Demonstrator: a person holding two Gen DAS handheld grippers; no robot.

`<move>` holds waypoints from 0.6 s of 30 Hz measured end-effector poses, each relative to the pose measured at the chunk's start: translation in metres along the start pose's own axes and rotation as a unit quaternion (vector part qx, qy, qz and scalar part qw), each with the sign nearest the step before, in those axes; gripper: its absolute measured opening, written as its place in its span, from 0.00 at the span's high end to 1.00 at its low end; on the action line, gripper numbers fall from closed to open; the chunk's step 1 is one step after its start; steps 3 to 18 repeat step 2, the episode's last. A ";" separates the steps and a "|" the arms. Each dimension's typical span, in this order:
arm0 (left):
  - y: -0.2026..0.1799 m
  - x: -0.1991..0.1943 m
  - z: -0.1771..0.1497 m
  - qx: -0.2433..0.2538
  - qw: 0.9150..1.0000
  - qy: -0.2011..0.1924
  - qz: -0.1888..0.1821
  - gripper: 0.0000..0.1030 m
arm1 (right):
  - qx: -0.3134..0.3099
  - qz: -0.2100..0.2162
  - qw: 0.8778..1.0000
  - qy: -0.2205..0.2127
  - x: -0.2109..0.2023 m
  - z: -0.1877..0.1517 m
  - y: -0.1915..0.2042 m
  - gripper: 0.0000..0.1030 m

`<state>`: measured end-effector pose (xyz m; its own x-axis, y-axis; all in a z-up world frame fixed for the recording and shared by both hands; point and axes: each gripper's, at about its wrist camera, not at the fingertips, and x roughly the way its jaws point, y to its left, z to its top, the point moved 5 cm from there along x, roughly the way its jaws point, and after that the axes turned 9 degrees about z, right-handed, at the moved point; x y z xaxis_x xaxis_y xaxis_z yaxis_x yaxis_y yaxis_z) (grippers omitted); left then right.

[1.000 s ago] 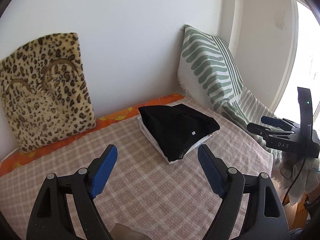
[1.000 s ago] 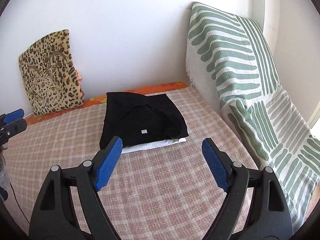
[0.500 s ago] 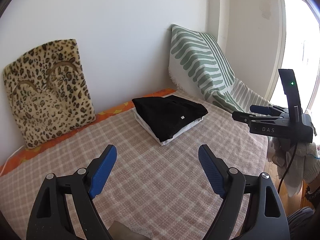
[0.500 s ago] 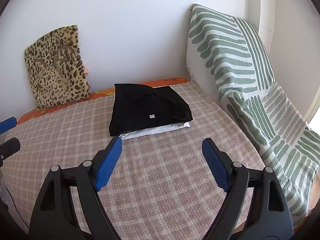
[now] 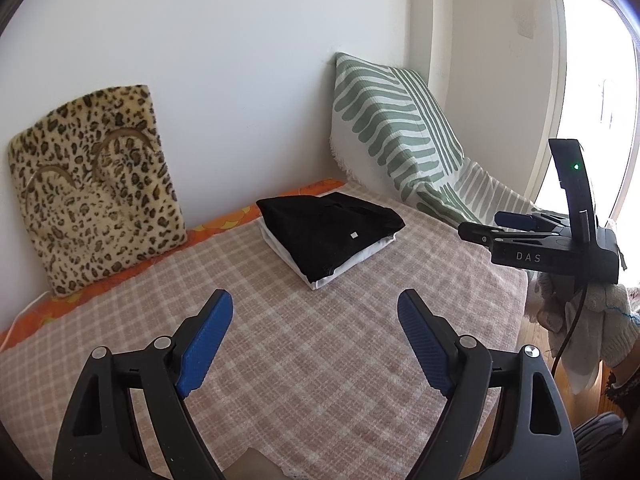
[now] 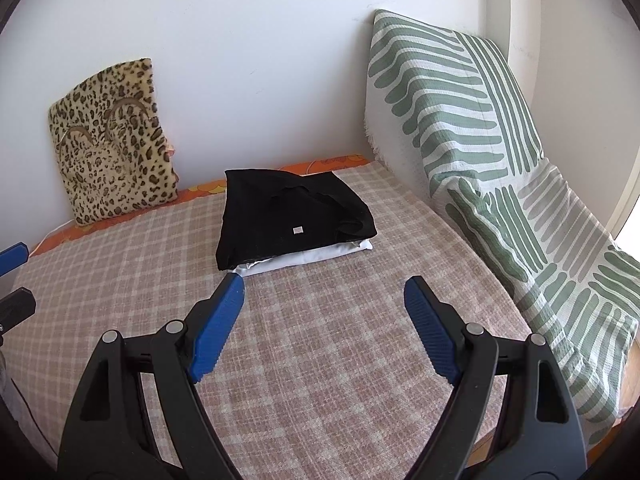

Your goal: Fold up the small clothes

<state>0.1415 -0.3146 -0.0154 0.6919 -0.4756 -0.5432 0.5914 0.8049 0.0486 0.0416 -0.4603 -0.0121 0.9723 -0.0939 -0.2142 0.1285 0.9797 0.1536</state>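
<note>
Black folded garment (image 6: 288,216) atop white one (image 6: 308,259)

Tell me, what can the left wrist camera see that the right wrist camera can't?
Only the left wrist camera shows the bright window, the whole right gripper from the side, and pale cloth bunched under it.

Only the right wrist camera shows the striped green cover running far down the right side, and just the blue tip of the left gripper at the edge.

Both show the folded black garment on a white one, the leopard cushion and the checked blanket. Both grippers are open and empty.
</note>
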 end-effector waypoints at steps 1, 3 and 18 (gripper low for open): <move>0.000 0.000 0.000 -0.002 1.000 0.001 -0.001 0.18 | 0.000 -0.001 1.000 0.000 0.000 0.000 0.000 0.18; -0.001 -0.001 -0.001 -0.003 1.000 0.002 -0.001 0.18 | 0.001 -0.001 1.000 0.000 -0.002 -0.001 -0.001 0.18; -0.001 -0.001 -0.001 -0.003 1.000 0.002 -0.001 0.18 | 0.001 -0.001 1.000 0.000 -0.002 -0.001 -0.001 0.18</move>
